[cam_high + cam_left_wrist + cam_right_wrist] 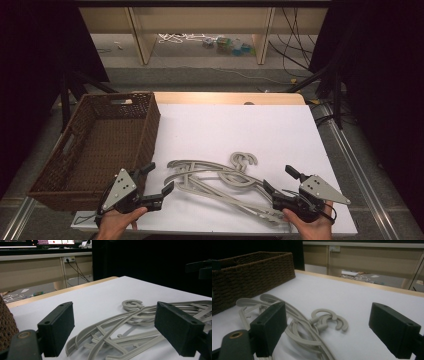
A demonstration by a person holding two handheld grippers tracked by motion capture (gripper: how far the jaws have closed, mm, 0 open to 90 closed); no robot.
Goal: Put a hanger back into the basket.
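Observation:
A pile of grey plastic clothes hangers (220, 182) lies on the white table top, hooks (244, 160) toward the middle. The hangers (130, 325) spread out in front of my left gripper (159, 181), which stands open just left of their curved ends, its jaws empty. Held by a hand at the table's front right, my right gripper (281, 180) is open too, close to the pile's right end. In the right gripper view the hangers (299, 322) and their hooks (329, 318) lie between and beyond the jaws.
A brown wicker basket (95, 145) stands at the table's left edge, right beside my left gripper; its wall (249, 282) rises left of the hangers. The back half of the white table (235, 125) is bare. Cables and small items lie on the floor beyond.

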